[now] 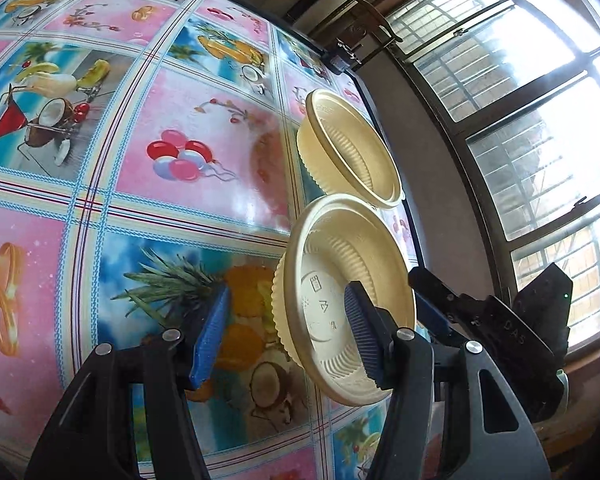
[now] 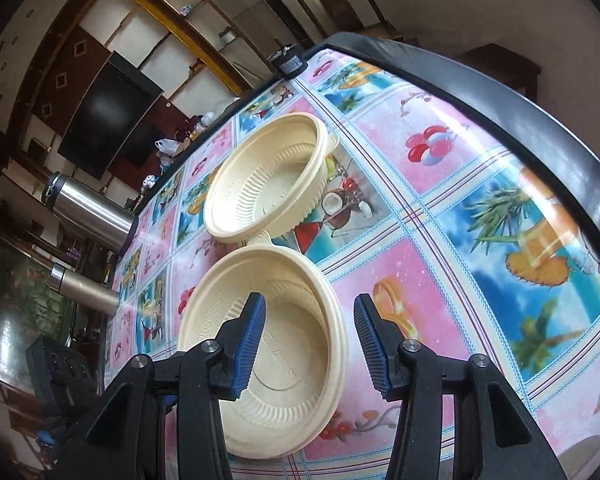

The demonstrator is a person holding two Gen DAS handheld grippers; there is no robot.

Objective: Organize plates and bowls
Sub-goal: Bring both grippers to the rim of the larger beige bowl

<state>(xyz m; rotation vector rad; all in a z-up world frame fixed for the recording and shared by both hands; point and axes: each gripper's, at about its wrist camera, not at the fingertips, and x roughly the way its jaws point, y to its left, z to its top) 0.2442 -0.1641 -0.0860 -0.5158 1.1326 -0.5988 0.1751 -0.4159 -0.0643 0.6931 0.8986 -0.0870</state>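
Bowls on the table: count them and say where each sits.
2. The near bowl sits on the tablecloth just ahead of both grippers' open jaws; the far bowl sits right behind it, rims about touching. Others may lie out of view.

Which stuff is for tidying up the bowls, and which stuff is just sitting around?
For the job: near bowl, far bowl, left gripper, right gripper.

Just lying about: steel flask, gold flask, plastic bag, patterned tablecloth.
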